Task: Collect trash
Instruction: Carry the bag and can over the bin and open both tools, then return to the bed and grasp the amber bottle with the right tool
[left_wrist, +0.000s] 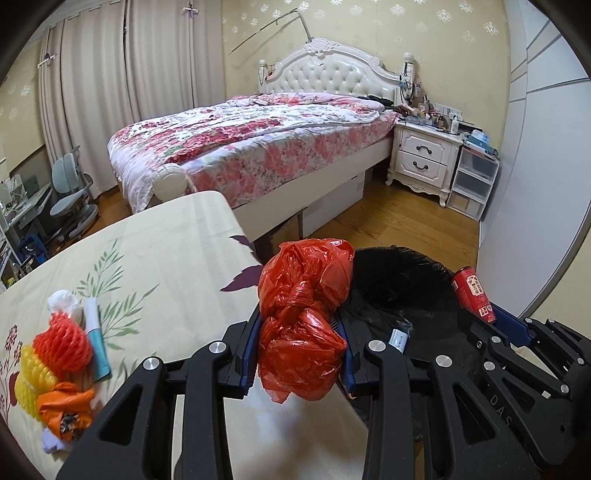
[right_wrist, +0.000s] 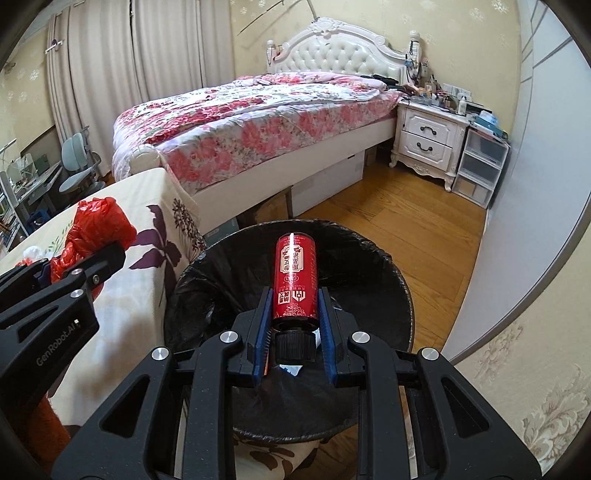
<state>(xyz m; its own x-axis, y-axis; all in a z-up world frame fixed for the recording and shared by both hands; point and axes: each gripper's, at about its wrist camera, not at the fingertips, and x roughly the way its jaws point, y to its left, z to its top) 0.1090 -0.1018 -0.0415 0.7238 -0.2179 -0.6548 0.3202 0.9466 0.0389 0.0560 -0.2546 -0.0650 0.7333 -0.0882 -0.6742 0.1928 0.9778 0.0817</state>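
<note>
At nine o'clock, foam fruit nets (left_wrist: 55, 354) are lying on the worktop (left_wrist: 155, 258): light, squashy, best pinched anywhere. The left gripper (left_wrist: 301, 339) is squeezing a crumpled red plastic bag (left_wrist: 303, 295), soft and slippery. At three o'clock, the right gripper (right_wrist: 293, 314) is clamping a glossy red bottle (right_wrist: 295, 273), seemingly rigid, above the black-lined bin (right_wrist: 369, 251).

Ahead of me stands a bed (right_wrist: 258, 122) with floral bedding. A white nightstand (right_wrist: 428, 142) sits beside it, near curtains (right_wrist: 122, 74).
</note>
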